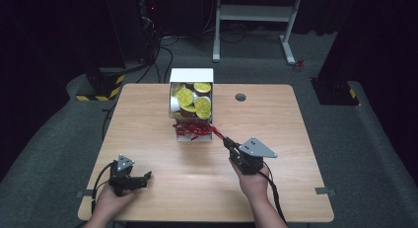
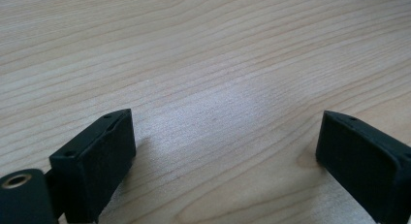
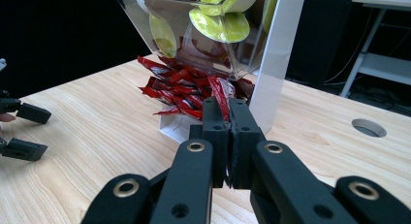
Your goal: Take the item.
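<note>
The table (image 2: 203, 64) is pale wood-look laminate with a fine grain and a soft, satiny sheen. The left gripper (image 2: 228, 161) has matt black plastic jaws, their pads (image 2: 104, 170) faintly textured (like dense foam or rubber). The right gripper (image 3: 228, 117) is the same matt black, with brass-coloured metal rivets at its links. The red sachets (image 3: 186, 90) are glossy, crinkled foil or plastic. The dispenser box (image 3: 278, 54) has white matt panels and a clear, glossy front; the capsules (image 1: 185, 95) inside carry shiny yellow foil lids.
</note>
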